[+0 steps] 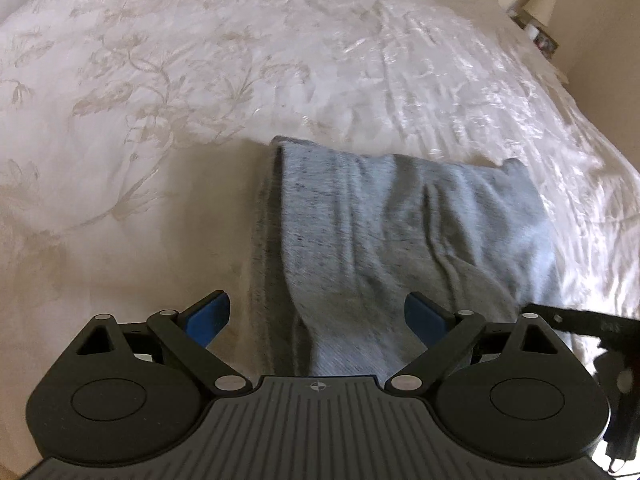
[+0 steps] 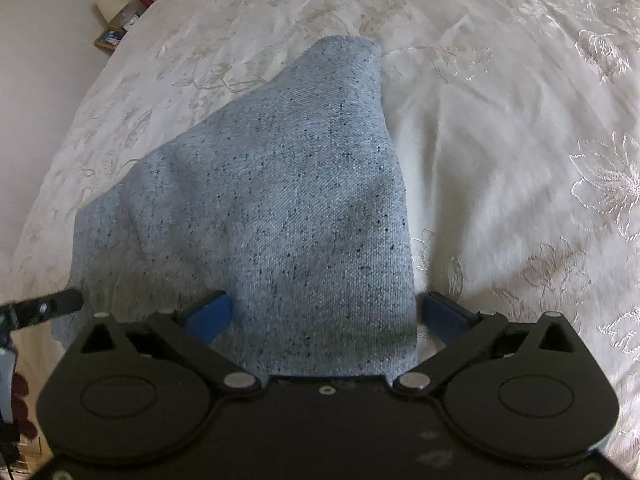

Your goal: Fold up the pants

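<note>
Light blue-grey speckled pants (image 1: 400,232) lie folded on a white bedspread (image 1: 200,80). In the left wrist view my left gripper (image 1: 318,316) hovers over the near left edge of the pants, jaws wide open, blue pads (image 1: 210,318) clear of the cloth. The right wrist view shows the same pants (image 2: 280,200) tapering away to a far corner. My right gripper (image 2: 324,318) stands wide open over their near right edge, cloth lying between its blue pads (image 2: 444,316) but not pinched. The other gripper's black tip (image 1: 576,322) pokes in at the right.
The embroidered white bedspread (image 2: 520,120) spreads out on all sides of the pants. A bedside stand with a lamp (image 1: 540,6) and small picture frames (image 2: 110,38) sits by the wall past the bed's edge.
</note>
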`<action>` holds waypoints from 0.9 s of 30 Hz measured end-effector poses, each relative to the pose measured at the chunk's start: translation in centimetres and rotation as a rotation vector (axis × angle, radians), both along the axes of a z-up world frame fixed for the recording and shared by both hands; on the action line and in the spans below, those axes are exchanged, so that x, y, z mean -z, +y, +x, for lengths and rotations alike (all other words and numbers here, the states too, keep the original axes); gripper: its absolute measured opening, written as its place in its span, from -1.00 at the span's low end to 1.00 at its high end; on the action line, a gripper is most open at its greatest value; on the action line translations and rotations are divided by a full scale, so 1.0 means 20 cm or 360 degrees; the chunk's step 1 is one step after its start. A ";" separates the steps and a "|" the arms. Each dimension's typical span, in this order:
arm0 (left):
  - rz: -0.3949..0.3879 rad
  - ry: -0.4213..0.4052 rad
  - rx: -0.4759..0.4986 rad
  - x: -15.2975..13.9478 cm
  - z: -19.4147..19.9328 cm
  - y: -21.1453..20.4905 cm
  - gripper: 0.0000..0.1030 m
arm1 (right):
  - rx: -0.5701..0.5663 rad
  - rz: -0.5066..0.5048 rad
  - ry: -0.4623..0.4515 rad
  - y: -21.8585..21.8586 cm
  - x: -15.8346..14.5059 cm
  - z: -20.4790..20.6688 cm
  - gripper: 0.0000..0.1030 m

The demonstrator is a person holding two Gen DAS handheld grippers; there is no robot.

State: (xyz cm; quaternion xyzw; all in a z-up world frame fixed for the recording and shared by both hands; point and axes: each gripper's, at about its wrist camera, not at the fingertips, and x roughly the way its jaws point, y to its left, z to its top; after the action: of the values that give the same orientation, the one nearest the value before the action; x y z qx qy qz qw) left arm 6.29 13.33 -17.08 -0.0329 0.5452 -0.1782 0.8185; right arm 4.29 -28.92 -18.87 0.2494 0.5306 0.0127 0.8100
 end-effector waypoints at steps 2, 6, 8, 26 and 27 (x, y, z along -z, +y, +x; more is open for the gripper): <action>-0.0004 0.0046 0.0023 0.04 0.04 0.00 0.85 | 0.0001 -0.0002 -0.0004 -0.01 0.02 0.02 1.00; -0.0036 0.0124 0.0109 0.12 0.09 -0.03 0.90 | 0.0002 -0.0024 0.0005 0.00 0.02 0.03 1.00; -0.0049 0.0154 0.0150 0.15 0.11 -0.05 0.99 | 0.0003 -0.0035 0.0016 0.01 0.01 0.03 1.00; -0.0121 0.0176 0.0130 0.22 0.17 -0.06 0.99 | 0.0006 0.0047 0.0002 -0.07 0.04 0.24 1.00; -0.0122 0.0170 0.0126 0.22 0.17 -0.07 0.99 | -0.0004 0.0049 -0.0010 -0.07 0.04 0.24 1.00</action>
State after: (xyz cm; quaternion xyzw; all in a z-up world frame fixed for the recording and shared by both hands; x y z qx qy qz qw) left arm 9.75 12.01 -21.41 -0.0522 0.5816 -0.2291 0.7788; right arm 9.14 -30.32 -19.65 0.2610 0.5282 0.0227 0.8077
